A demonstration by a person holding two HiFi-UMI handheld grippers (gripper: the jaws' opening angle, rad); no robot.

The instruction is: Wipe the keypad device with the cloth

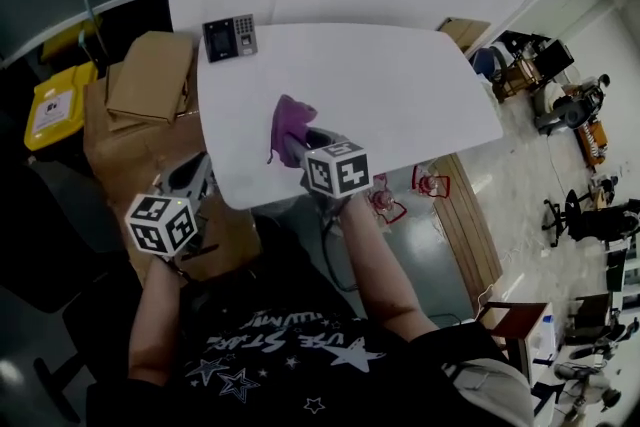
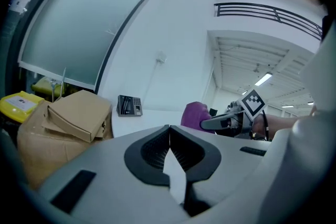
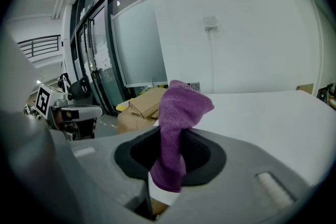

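The keypad device (image 1: pixel 230 38) is dark with a small screen and stands at the far left corner of the white table (image 1: pixel 400 95). A purple cloth (image 1: pixel 289 122) is bunched upright over the table's near part, with my right gripper (image 1: pixel 303 145) shut on it. In the right gripper view the cloth (image 3: pixel 178 107) rises between the jaws and hides most of the keypad device (image 3: pixel 195 85). My left gripper (image 1: pixel 190 178) is shut on nothing, off the table's left near edge. From the left gripper view, its jaws (image 2: pixel 169 131) point toward the keypad device (image 2: pixel 128 105) and the cloth (image 2: pixel 193 114).
Brown cardboard boxes (image 1: pixel 148 75) are stacked left of the table, with a yellow bin (image 1: pixel 54 105) beyond them. Red-framed objects (image 1: pixel 430 182) lie on the floor near the table's right near edge. Office chairs and clutter (image 1: pixel 580 205) stand far right.
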